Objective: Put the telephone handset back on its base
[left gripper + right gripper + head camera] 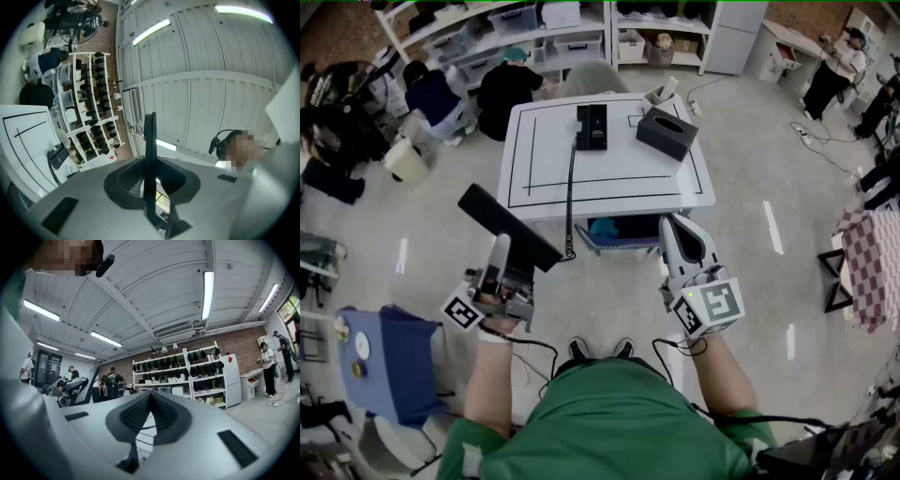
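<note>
The black telephone base sits at the far middle of the white table. Its coiled cord runs down over the near edge. My left gripper is shut on the long black handset, held in the air well short of the table and to its left. In the left gripper view the handset shows edge-on as a thin black bar clamped between the pads, and the base lies far off at the left. My right gripper hovers at the table's near right, shut with nothing in it.
A black tissue box stands on the table right of the base. A blue bin sits under the table. Several people work by the shelves behind. A blue chair is at my left, and a checked cloth at the right.
</note>
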